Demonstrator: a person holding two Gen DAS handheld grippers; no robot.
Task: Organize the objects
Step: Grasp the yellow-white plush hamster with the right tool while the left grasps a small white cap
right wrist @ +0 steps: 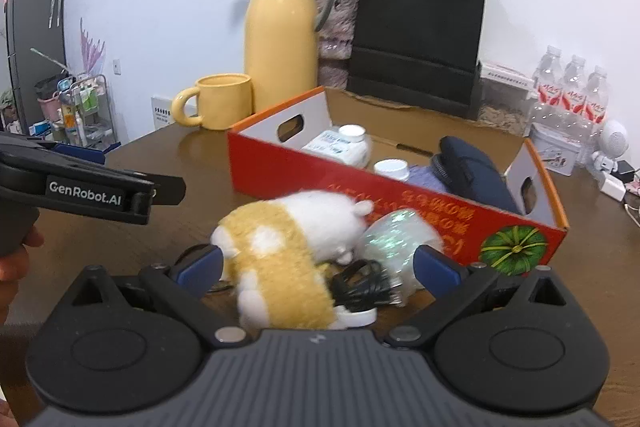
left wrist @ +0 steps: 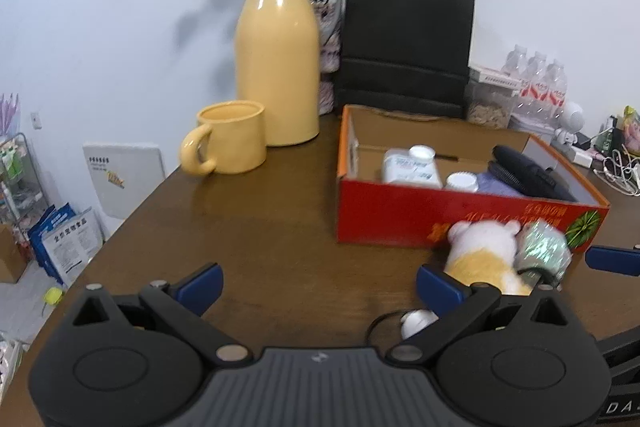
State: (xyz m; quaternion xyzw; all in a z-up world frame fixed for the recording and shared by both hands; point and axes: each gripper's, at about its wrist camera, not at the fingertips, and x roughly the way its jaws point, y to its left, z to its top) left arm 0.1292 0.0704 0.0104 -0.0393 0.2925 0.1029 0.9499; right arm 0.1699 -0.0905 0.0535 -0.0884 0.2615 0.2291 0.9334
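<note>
A white and tan plush toy (right wrist: pixel 280 255) lies on the brown table (right wrist: pixel 120 247) in front of the red cardboard box (right wrist: pixel 304 175). It sits between the wide-apart fingers of my right gripper (right wrist: pixel 318 267), which is open. A shiny iridescent bulb-shaped object (right wrist: pixel 394 237) and a black cable bundle (right wrist: pixel 360 287) lie beside the toy. My left gripper (left wrist: pixel 320 287) is open over bare table, left of the plush toy (left wrist: pixel 484 251) and the shiny object (left wrist: pixel 544 247). The red box (left wrist: pixel 400 211) holds two white bottles (left wrist: pixel 412 167), a purple item and a dark pouch (left wrist: pixel 528 175).
A yellow mug (left wrist: pixel 228 139) and a tall yellow thermos (left wrist: pixel 280 67) stand at the back left, with dried flowers behind. A black paper bag (left wrist: pixel 408 39) stands behind the box. Water bottles (right wrist: pixel 572 91) and chargers sit at the far right. The table edge falls away on the left.
</note>
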